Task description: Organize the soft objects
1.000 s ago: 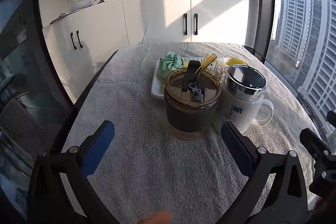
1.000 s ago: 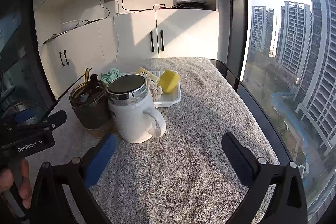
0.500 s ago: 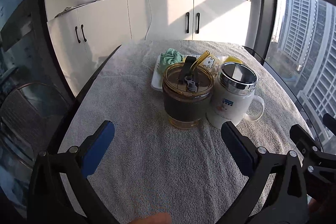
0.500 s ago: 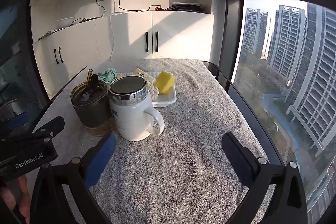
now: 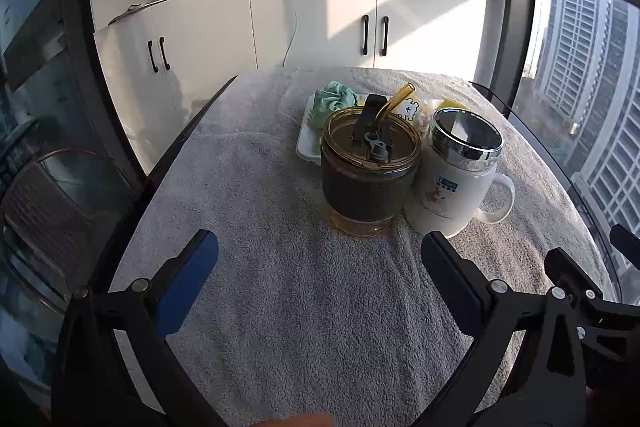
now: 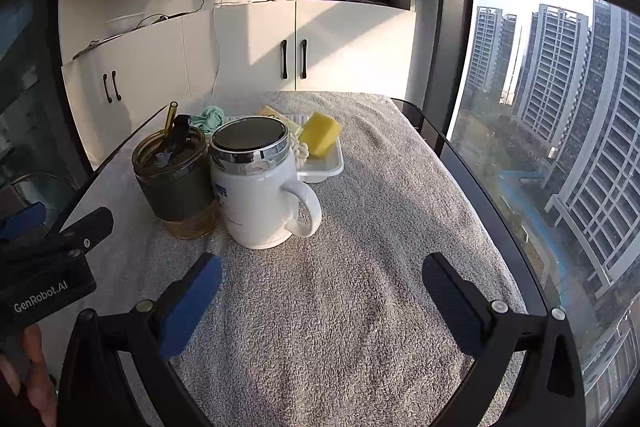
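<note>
The soft things sit in one white tray (image 6: 326, 167) at the far side of the table (image 6: 360, 307): one yellow sponge (image 6: 319, 133), one green cloth (image 5: 334, 99), one knotted rope (image 6: 299, 149) and one small pale pad (image 5: 408, 107). In front stand two cups, a brown one (image 5: 370, 171) and a white mug (image 6: 260, 191). Both tools have pulled back from them. The left tool (image 5: 320, 275) and right tool (image 6: 322, 291) are spread wide and hold nothing, so the sorting looks done.
</note>
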A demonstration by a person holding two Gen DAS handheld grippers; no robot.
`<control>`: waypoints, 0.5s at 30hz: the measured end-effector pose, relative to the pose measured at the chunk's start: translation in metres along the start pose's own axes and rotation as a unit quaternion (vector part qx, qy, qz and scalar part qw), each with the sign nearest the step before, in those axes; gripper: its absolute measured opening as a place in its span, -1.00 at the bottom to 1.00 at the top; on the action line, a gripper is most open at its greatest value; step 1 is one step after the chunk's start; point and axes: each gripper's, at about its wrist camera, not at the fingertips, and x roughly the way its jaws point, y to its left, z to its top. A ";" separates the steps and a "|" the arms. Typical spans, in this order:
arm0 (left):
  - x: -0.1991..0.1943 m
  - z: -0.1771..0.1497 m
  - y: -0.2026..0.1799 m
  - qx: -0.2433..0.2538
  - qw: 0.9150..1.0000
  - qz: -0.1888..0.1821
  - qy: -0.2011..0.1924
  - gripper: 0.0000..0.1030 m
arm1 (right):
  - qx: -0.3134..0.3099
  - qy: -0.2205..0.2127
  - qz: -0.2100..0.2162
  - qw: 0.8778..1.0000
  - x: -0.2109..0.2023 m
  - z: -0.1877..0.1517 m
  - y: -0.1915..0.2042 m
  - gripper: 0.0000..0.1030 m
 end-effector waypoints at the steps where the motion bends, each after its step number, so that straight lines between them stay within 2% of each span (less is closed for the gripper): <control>1: 0.000 0.000 -0.001 0.001 1.000 0.000 0.000 1.00 | 0.000 0.000 0.001 1.000 0.000 0.000 0.001 0.99; 15: -0.001 0.000 -0.002 0.002 1.000 0.005 0.000 1.00 | -0.002 -0.003 0.005 1.000 -0.003 0.001 0.012 0.99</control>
